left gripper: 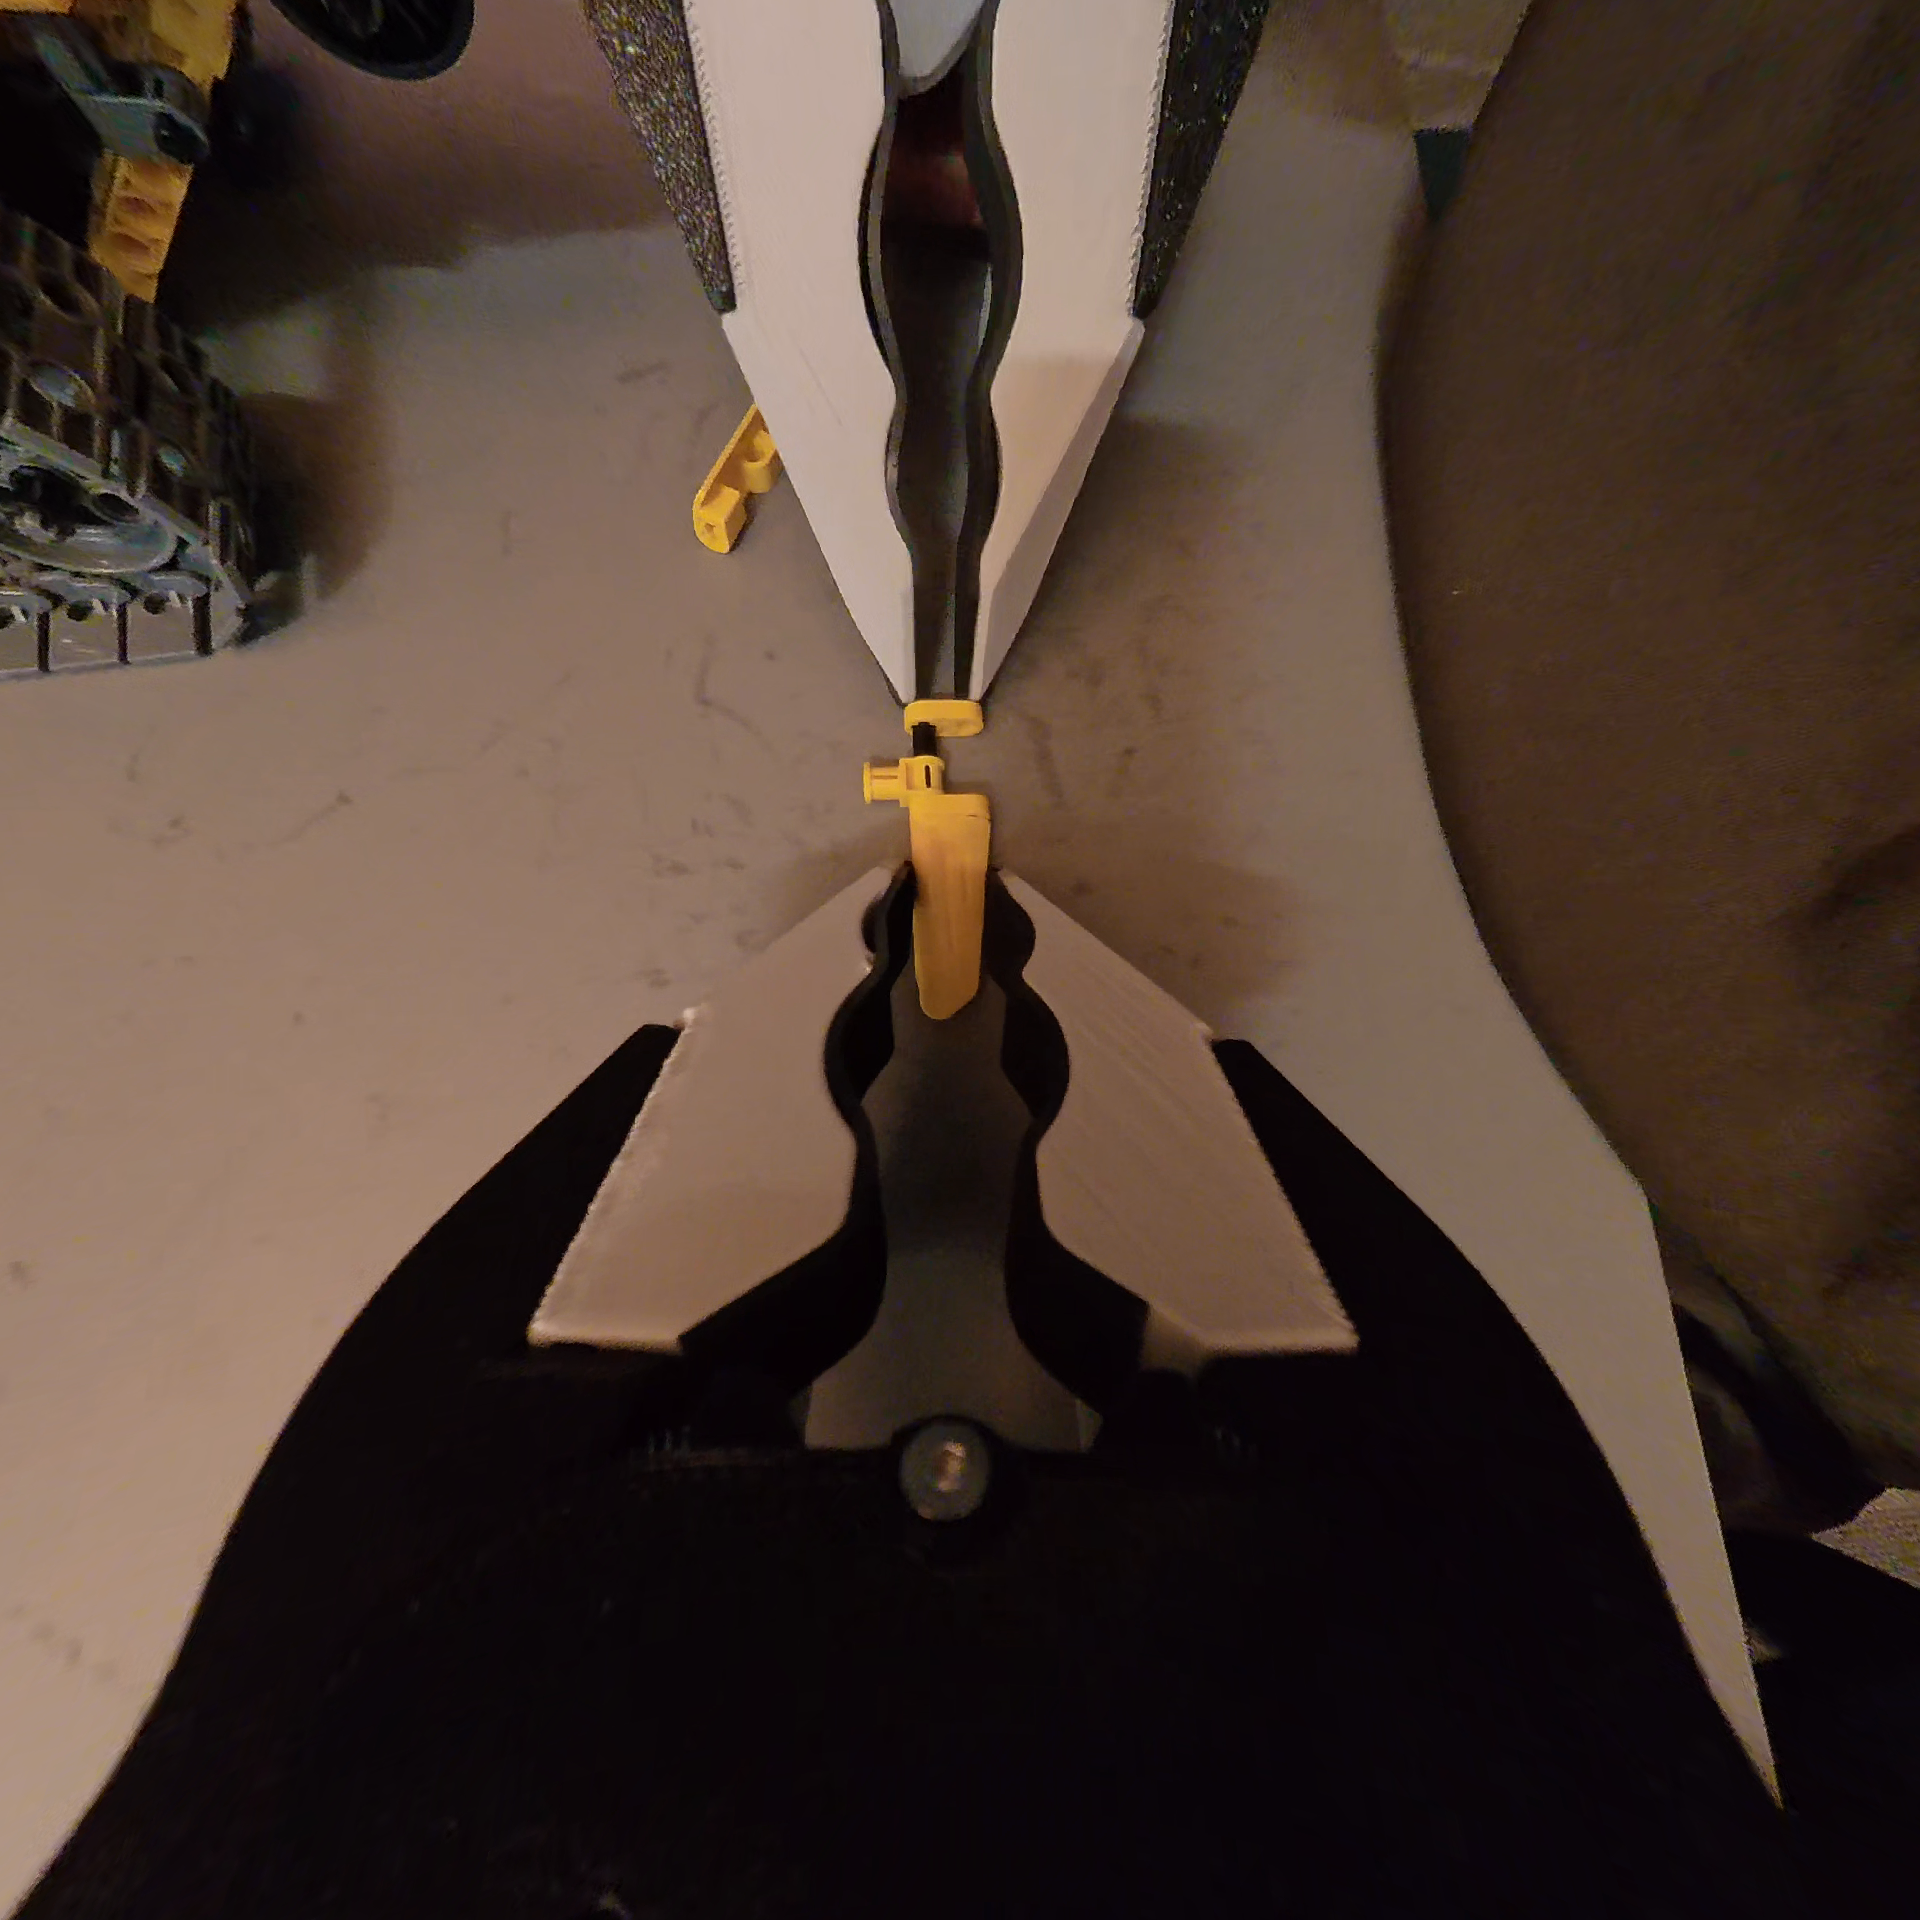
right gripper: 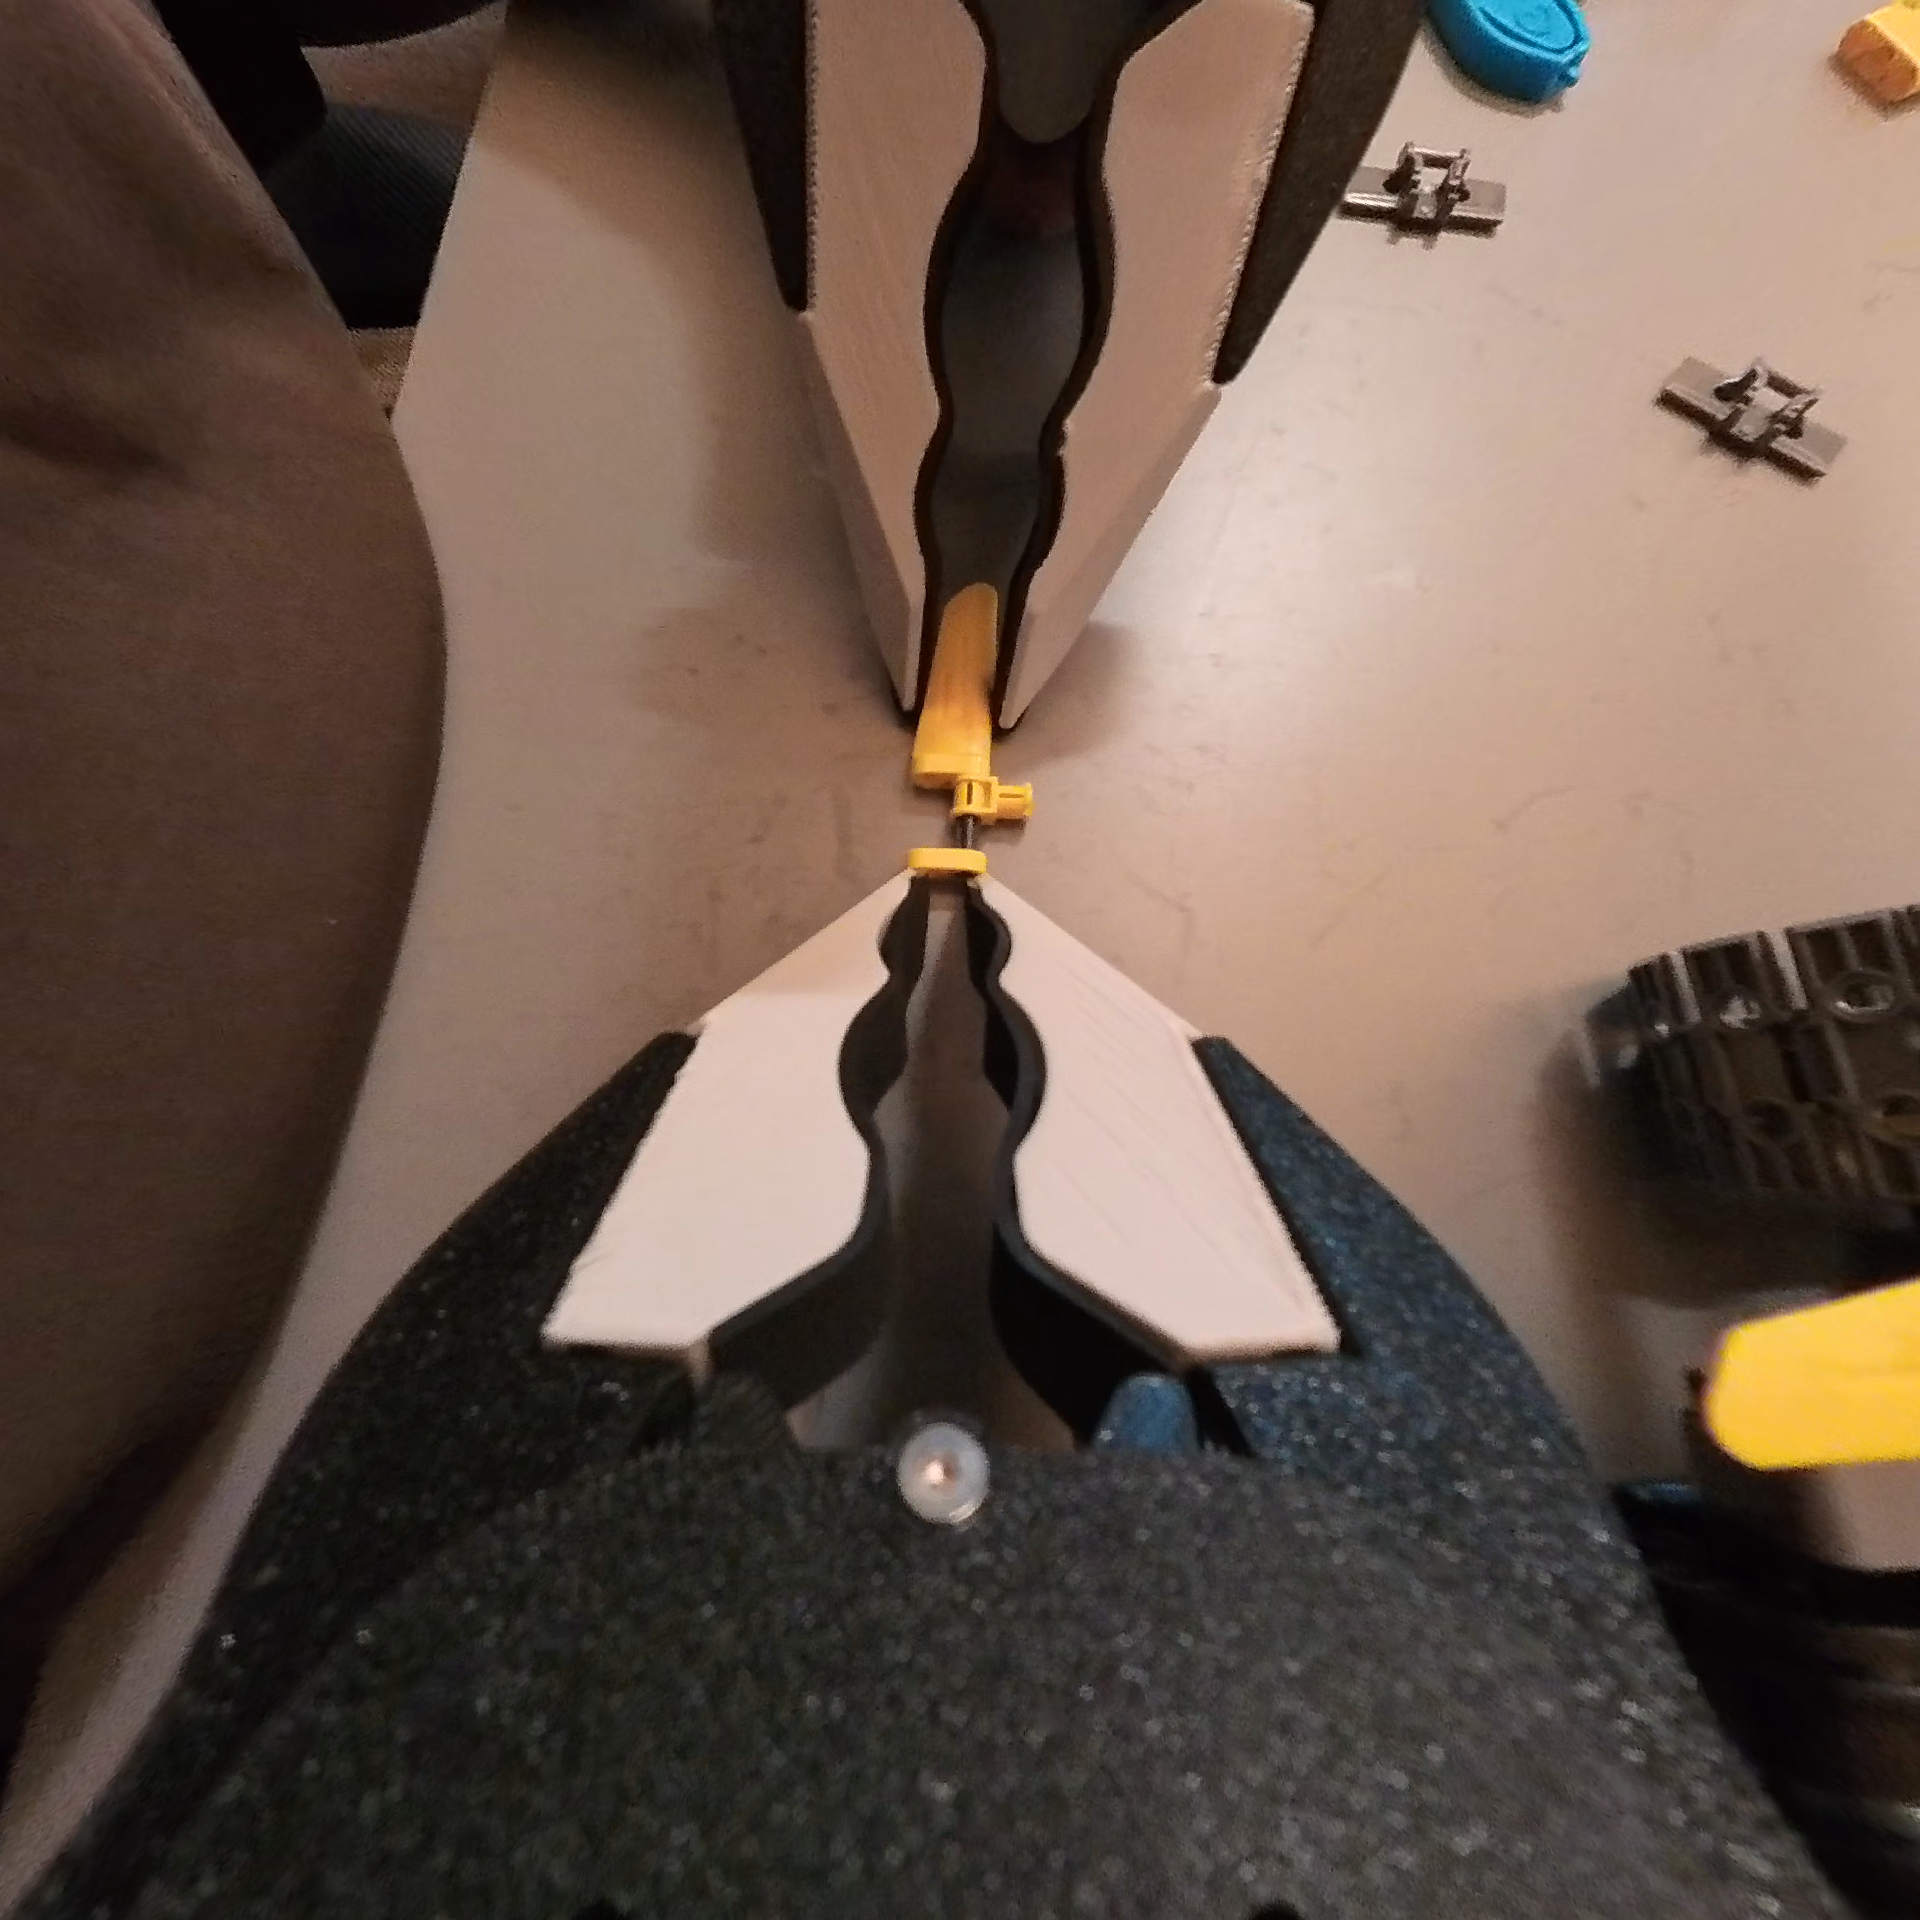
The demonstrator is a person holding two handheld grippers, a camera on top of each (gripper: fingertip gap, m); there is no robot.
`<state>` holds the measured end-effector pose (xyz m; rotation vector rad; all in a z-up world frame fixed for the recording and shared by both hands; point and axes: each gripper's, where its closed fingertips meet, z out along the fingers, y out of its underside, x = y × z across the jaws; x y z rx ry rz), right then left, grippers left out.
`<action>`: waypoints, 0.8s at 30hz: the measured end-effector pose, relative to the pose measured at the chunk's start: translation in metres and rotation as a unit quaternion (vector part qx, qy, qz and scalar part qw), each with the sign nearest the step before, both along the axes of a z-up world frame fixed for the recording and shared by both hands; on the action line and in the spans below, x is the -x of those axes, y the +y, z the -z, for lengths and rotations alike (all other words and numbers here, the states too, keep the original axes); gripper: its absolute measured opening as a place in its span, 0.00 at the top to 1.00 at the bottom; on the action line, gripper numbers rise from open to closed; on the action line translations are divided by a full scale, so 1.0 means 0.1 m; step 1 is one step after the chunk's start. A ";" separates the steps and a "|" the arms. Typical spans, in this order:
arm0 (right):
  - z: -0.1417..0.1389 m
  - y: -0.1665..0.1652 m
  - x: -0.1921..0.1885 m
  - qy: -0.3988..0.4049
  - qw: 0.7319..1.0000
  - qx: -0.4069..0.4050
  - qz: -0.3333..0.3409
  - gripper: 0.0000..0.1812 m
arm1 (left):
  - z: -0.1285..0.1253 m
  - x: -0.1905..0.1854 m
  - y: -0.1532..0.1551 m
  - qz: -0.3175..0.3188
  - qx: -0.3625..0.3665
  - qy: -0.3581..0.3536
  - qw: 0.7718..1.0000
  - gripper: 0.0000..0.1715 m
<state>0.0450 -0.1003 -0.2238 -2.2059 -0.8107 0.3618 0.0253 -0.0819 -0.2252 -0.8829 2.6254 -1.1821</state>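
Support is a flat grey-beige tabletop (right gripper: 1351,727), matte, scuffed and stained. Lying on it: two small dark grey clip-like plastic pieces (right gripper: 1425,195) (right gripper: 1754,418), well apart; a black ribbed rubber track looped round grey wheels (right gripper: 1766,1081), same kind of tracked assembly with yellow parts in the left wrist view (left gripper: 114,457); a short yellow holed plastic beam (left gripper: 736,480); a blue oval plastic piece (right gripper: 1507,31) at the far edge.
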 end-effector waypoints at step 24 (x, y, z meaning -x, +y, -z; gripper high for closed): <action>0.00 0.03 0.02 0.012 1.000 0.020 -0.004 0.97 | -0.01 -0.01 -0.01 -0.003 0.007 0.011 1.000 0.95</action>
